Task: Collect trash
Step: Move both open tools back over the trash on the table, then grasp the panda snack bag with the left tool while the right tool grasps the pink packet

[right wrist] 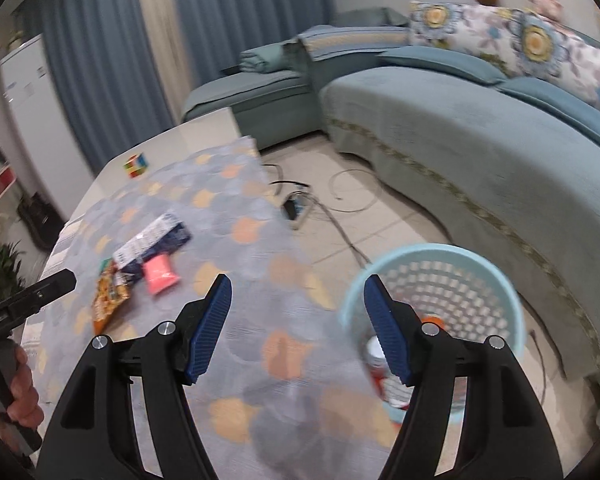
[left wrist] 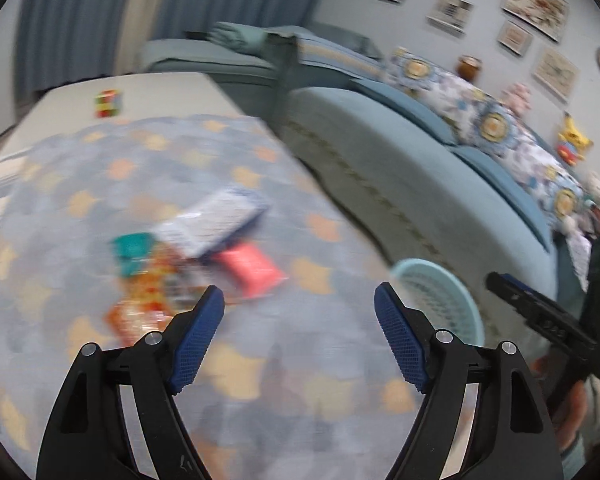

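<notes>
A: Left gripper hangs over the table with ribbed blue pads spread wide, nothing between them. Right gripper likewise, jaws apart and empty, out past the table's right edge by the bin

B: And the trash?

A: A loose heap mid-table on the patterned cloth: a pink packet, flat and soft-looking, an orange crinkly snack bag towards the near-left edge, a long white-and-navy wrapper across the top, something teal alongside, too blurred to name

B: The bin?

A: Pale blue plastic, round, lattice walls, on the floor just off the table's right edge. A can and red scraps seem to lie inside

B: Which step?

A: Between pickups, I'd say. Next: centre one gripper over a single wrapper, come down low, pinch thin film off soft cloth
</notes>
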`<move>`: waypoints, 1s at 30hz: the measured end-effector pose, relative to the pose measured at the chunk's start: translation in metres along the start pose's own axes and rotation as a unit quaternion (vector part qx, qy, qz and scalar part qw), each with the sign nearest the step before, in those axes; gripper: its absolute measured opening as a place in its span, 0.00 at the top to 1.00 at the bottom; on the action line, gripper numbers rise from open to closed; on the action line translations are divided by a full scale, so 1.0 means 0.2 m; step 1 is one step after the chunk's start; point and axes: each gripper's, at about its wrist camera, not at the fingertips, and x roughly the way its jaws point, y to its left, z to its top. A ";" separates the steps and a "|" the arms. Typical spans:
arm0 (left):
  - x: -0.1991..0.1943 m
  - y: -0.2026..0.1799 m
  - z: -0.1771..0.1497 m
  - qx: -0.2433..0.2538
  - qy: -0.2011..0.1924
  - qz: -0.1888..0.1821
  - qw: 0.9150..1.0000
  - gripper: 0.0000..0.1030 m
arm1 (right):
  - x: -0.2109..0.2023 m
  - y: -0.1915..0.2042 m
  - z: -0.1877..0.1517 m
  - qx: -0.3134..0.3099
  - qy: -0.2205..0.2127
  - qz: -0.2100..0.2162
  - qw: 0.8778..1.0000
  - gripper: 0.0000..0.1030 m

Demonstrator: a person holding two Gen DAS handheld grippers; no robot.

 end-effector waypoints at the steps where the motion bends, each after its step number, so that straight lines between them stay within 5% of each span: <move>1: -0.01 0.06 0.00 -0.006 -0.002 0.010 1.000 0.26 | 0.04 0.06 0.00 -0.009 0.002 0.011 1.000 0.37; 8: 0.05 0.38 -0.02 -0.008 0.015 0.058 0.998 0.26 | 0.30 0.47 0.01 -0.073 0.011 0.050 0.996 0.37; 15: 0.25 0.55 -0.07 -0.021 0.050 0.059 0.997 0.26 | 0.63 0.69 -0.01 -0.107 0.050 0.068 0.991 0.37; 30: 0.42 0.52 -0.08 0.010 0.070 0.078 0.994 0.25 | 0.92 0.86 -0.04 -0.154 0.102 0.082 0.979 0.37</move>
